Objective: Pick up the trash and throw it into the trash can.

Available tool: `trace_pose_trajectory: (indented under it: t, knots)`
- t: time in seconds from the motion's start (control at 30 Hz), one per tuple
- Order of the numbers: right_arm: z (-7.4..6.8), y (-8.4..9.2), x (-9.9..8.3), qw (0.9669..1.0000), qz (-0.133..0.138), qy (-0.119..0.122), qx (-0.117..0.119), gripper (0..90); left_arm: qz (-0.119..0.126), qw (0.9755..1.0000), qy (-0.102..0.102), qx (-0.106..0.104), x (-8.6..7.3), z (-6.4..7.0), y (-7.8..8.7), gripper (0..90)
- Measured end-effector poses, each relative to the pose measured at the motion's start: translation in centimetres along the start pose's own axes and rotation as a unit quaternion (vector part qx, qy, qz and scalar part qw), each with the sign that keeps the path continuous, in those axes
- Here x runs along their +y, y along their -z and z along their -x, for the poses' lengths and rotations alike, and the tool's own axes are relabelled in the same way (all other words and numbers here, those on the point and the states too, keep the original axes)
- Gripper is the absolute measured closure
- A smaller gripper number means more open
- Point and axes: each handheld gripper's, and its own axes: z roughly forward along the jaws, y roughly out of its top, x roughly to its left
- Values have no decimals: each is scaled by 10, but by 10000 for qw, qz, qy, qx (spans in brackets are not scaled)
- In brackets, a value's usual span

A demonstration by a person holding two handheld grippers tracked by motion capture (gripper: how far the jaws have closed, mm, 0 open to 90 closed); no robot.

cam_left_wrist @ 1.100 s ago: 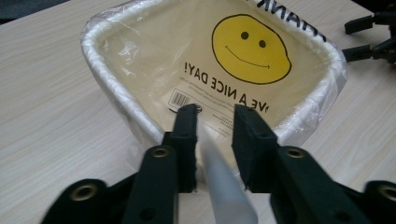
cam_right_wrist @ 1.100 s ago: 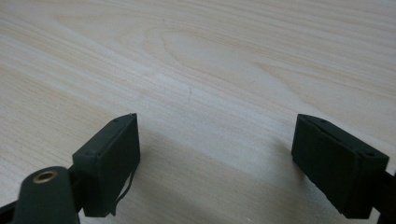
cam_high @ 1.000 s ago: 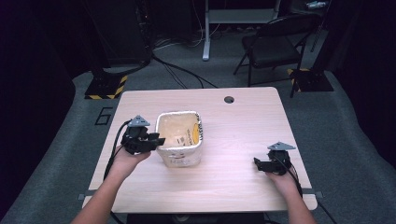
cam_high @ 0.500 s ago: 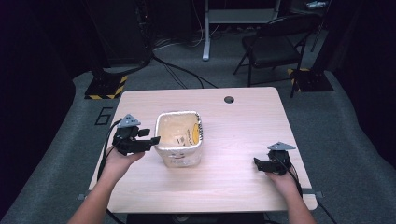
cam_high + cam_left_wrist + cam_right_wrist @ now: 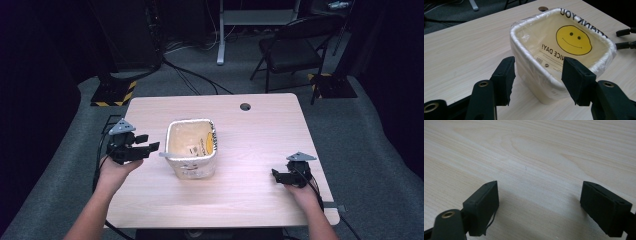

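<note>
A white tub (image 5: pixel 192 148) stands upright near the middle of the wooden counter (image 5: pixel 260 125), and a thin plastic bag (image 5: pixel 571 40) with a yellow smiling face lines its inside and folds over its rim. The left gripper (image 5: pixel 150 146) is just beside the left side of the tub, above the counter, and it does not touch the tub. Its jaws have just been opening and now stand apart with nothing between them; in the left gripper view the tub is a little ahead of them. The right gripper (image 5: pixel 274 174) rests low near the right edge of the counter, well apart from the tub. Its jaws are also wide apart and empty, with bare wood under them.
</note>
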Motion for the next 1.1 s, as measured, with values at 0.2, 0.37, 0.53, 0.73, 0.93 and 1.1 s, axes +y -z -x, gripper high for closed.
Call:
trace_pose_trajectory:
  t: [0.2,0.37,0.53,0.73,0.93,1.1]
  knots:
    - [0,0,0,10000,1,0,1,147,-13,9998,140,116,-8,-10,-1,442]
    - [0,0,0,10000,0,-1,0,147,16,9995,247,192,-15,-19,-3,444]
    - [0,0,0,10000,0,2,-2,147,41,9991,328,254,-23,-26,-4,447]
    - [0,0,0,10000,0,1,0,147,47,9985,387,387,-33,-34,-6,442]
    - [0,0,0,10000,0,0,0,147,31,9976,436,530,-47,-43,-10,435]
    - [0,0,0,10000,0,1,0,147,14,9972,458,595,-59,-48,-14,418]
